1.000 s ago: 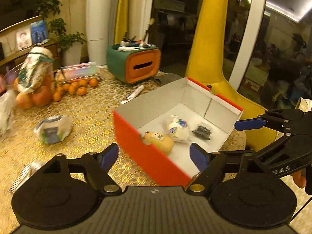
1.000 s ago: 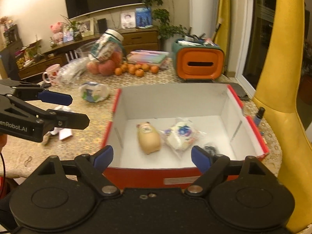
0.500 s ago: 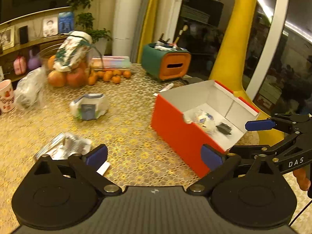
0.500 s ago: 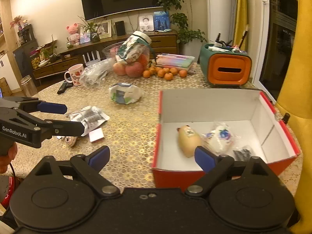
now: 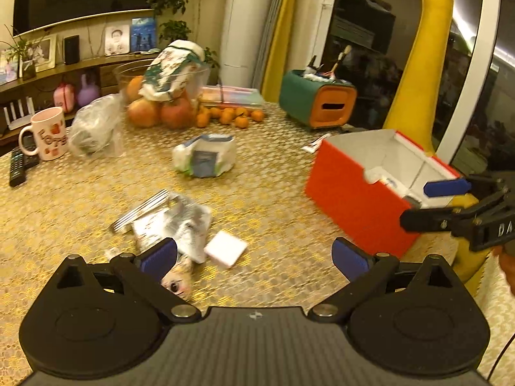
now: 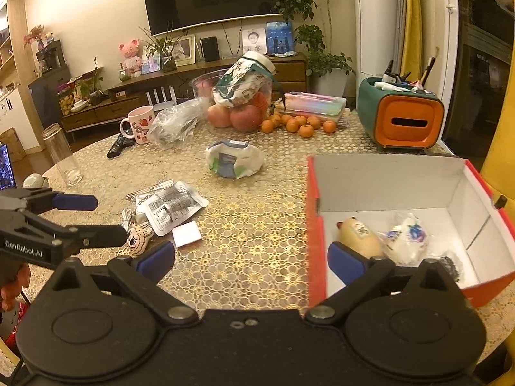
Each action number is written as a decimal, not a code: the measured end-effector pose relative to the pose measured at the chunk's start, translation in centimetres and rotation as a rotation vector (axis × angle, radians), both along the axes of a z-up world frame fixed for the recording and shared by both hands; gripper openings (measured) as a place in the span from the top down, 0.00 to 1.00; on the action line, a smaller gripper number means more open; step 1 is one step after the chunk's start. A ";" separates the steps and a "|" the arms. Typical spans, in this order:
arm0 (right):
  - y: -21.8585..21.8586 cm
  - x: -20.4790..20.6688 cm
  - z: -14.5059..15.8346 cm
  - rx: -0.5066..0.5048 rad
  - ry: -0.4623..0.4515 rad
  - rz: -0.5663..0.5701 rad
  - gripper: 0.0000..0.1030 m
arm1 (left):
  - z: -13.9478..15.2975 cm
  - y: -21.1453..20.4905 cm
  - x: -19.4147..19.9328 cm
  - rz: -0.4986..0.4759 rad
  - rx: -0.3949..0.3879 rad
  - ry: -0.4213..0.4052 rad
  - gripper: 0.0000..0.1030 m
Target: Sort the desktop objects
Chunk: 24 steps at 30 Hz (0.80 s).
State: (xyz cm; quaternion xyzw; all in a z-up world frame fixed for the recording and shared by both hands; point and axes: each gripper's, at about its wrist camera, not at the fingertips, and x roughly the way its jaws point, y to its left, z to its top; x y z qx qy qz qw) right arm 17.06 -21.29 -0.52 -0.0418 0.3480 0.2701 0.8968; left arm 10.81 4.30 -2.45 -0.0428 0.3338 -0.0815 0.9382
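Gold-patterned worktop [image 5: 264, 193]: left gripper [image 5: 254, 255] tilted down over foil packet [image 5: 173, 225], fingers wide apart, empty; right gripper [image 6: 251, 255] fingers opening, empty, red box [image 6: 313, 225] at three o'clock.

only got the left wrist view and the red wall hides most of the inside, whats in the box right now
Observer: Three things lie in the red box: a tan toy, a white wrapped packet and a small black item.
Operator: anything left of the mug that i cant see
Observer: Yes, a clear jar stands upright near the table's edge.
Operator: whats the half hidden thing with an eye low in my view
Observer: A small figure with a drawn face, lying beside the silver packet.
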 end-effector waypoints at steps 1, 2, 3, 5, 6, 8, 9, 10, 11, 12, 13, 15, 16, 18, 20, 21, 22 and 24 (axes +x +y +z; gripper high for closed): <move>0.4 0.1 -0.2 -0.003 0.002 0.001 0.02 | -0.4 0.3 -0.1 0.004 0.007 -0.001 0.00; 0.7 0.3 -0.3 -0.005 0.005 0.002 0.02 | -0.7 0.5 -0.2 0.007 0.015 -0.002 0.00; 1.1 0.4 -0.5 -0.006 0.008 0.005 0.02 | -1.0 0.8 -0.3 0.010 0.021 -0.004 0.00; 1.8 0.6 -0.9 -0.011 0.015 0.010 0.02 | -1.7 1.3 -0.3 0.016 0.029 -0.008 0.00; 2.2 0.7 -1.1 -0.013 0.017 0.012 0.02 | -2.0 1.7 -0.4 0.018 0.028 -0.008 0.00; 2.8 1.0 -1.4 -0.018 0.022 0.017 0.02 | -2.6 2.2 -0.3 0.022 0.025 -0.007 0.00; 3.1 1.2 -1.7 -0.020 0.025 0.020 0.02 | -2.9 2.5 -0.2 0.026 0.026 -0.005 0.00; 3.4 1.4 -1.9 -0.020 0.029 0.024 0.02 | -3.3 2.8 -0.1 0.029 0.027 -0.004 0.00; 3.8 1.6 -2.2 -0.021 0.035 0.027 0.02 | -3.6 3.0 0.0 0.032 0.030 -0.004 0.00; 4.1 1.8 -2.5 -0.021 0.041 0.029 0.02 | -4.0 3.2 0.1 0.035 0.034 -0.001 0.00; 4.4 2.0 -2.8 -0.021 0.049 0.032 0.02 | -4.4 3.4 0.3 0.036 0.036 0.002 0.00; 5.0 2.5 -3.5 -0.022 0.061 0.039 0.02 | -5.1 3.5 0.7 0.035 0.039 0.011 0.00; 5.4 2.7 -3.8 -0.024 0.066 0.045 0.02 | -5.6 3.6 0.8 0.036 0.043 0.016 0.00; 6.2 3.1 -4.5 -0.035 0.065 0.060 0.02 | -6.3 3.7 1.2 0.039 0.046 0.023 0.00; 7.1 3.5 -5.2 -0.045 0.069 0.076 0.02 | -7.0 3.8 1.3 0.036 0.049 0.017 0.00; 7.5 3.7 -5.5 -0.048 0.073 0.084 0.02 | -7.3 3.8 1.4 0.032 0.054 0.014 0.00; 7.9 3.9 -5.8 -0.052 0.078 0.091 0.02 | -7.5 3.8 1.4 0.028 0.063 0.010 0.00; 8.8 4.3 -6.4 -0.061 0.080 0.103 0.02 | -7.9 3.7 1.5 0.018 0.079 -0.001 0.00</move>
